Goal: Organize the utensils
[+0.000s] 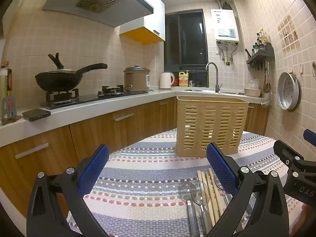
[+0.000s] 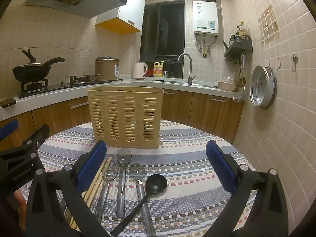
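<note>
Left gripper (image 1: 158, 169) fingers spread wide, nothing between. Right gripper (image 2: 156, 167) fingers likewise spread, hovering over utensils. Three clear spoons (image 2: 124, 158), black ladle (image 2: 156, 183), chopsticks (image 2: 98, 177) lying side by side on striped table (image 2: 187, 169). Tan slotted basket (image 2: 126, 116) upright just beyond spoons.

Left wrist view low over the desk (image 1: 150, 158), facing the basket (image 1: 211, 126) from its left, right wrist view just beside it, nearer the spoons (image 2: 122, 175), both tilted slightly down, sharing basket, striped cloth, kitchen counter.
</note>
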